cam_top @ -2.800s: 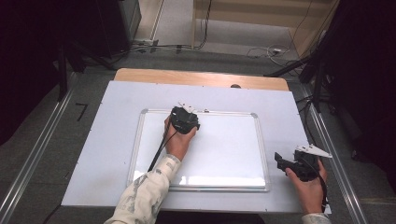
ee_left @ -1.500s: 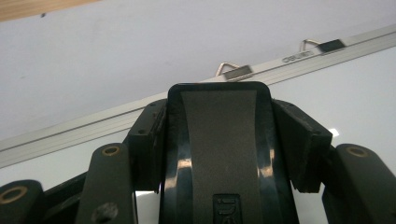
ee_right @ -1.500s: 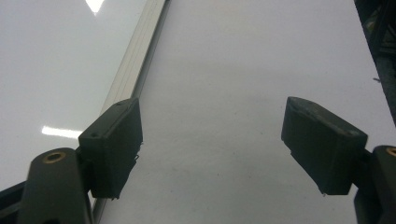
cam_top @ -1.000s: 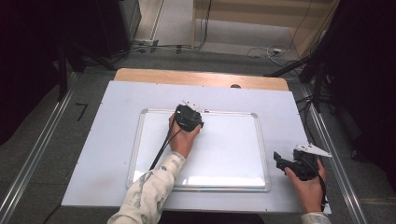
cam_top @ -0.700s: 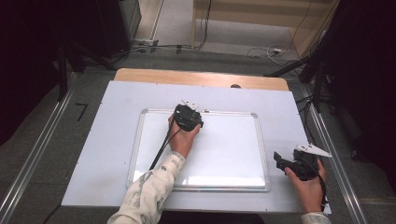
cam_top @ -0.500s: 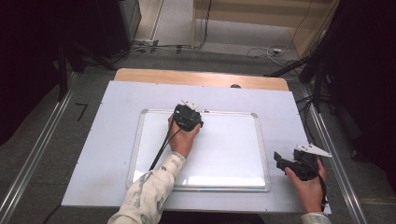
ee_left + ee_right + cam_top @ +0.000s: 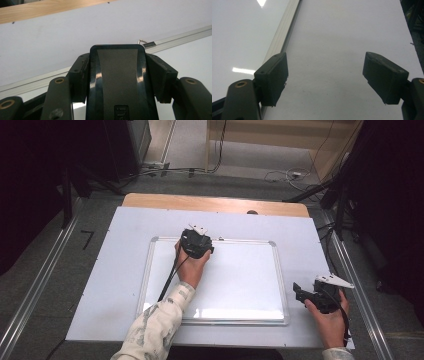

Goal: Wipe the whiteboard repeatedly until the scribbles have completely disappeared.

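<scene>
My left gripper [image 7: 196,241] is over the far edge of a whiteboard [image 7: 240,285], with a sleeved forearm behind it. In the left gripper view the left gripper [image 7: 121,75] is shut on a black eraser [image 7: 117,82] with a dark grey face, one pad pressing on each side. The board's aluminium frame [image 7: 175,40] runs just beyond the eraser's tip. My right gripper [image 7: 306,295] rests beside the board's right edge, near the front right of the table. In its own view the right gripper [image 7: 324,77] stands open with nothing between its pads.
The whiteboard lies flat on a white table cover [image 7: 125,250]. A small metal hanger clip [image 7: 147,44] sits on the board's far frame. A wooden strip [image 7: 215,202] edges the table's far side. Cables and dark stands surround the table on the floor.
The left gripper with the eraser has crept slightly toward the board's far edge since the oldest frame. The right hand has stayed in place.
</scene>
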{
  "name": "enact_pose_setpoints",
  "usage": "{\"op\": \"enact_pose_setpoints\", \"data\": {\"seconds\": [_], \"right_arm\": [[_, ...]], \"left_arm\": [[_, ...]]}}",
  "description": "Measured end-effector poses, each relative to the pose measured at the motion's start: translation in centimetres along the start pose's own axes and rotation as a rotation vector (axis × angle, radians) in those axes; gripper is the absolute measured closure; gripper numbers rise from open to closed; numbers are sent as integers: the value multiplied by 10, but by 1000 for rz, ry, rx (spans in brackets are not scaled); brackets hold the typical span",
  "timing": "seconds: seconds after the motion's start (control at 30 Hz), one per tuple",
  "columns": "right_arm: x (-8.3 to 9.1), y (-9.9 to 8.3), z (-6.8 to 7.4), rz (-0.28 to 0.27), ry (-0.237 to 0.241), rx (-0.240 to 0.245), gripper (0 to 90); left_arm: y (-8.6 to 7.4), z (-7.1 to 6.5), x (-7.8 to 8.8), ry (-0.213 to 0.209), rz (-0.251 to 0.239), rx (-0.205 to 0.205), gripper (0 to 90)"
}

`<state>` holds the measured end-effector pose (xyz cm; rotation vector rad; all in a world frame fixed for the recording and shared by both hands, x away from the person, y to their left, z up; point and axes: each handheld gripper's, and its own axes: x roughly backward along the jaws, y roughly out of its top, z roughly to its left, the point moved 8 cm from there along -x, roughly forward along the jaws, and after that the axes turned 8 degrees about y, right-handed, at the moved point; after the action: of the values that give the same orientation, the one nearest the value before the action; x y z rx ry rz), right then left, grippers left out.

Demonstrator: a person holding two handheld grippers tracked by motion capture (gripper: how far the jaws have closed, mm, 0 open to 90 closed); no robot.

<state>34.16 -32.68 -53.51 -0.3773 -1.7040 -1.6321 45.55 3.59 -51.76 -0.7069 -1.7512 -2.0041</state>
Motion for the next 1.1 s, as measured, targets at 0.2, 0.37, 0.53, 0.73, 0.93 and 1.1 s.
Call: {"op": "enact_pose_setpoints", "data": {"seconds": [0.2,0.37,0.53,0.73,0.93,1.1], "right_arm": [[0,0,0,3,-5,-1,190],[0,0,-1,3,-6,-4,190],[-1,0,-1,5,-7,-3,190],[-1,0,0,7,-9,2,190],[-2,0,0,9,-10,5,190],[-3,-1,0,11,-10,3,190]], "left_arm": [[-1,9,3,4,0,27,414],[-3,18,6,14,4,39,414],[-5,29,10,28,2,57,414],[-10,50,13,59,7,96,414],[-17,72,13,92,22,137,414],[-21,85,12,127,31,157,414]]}}
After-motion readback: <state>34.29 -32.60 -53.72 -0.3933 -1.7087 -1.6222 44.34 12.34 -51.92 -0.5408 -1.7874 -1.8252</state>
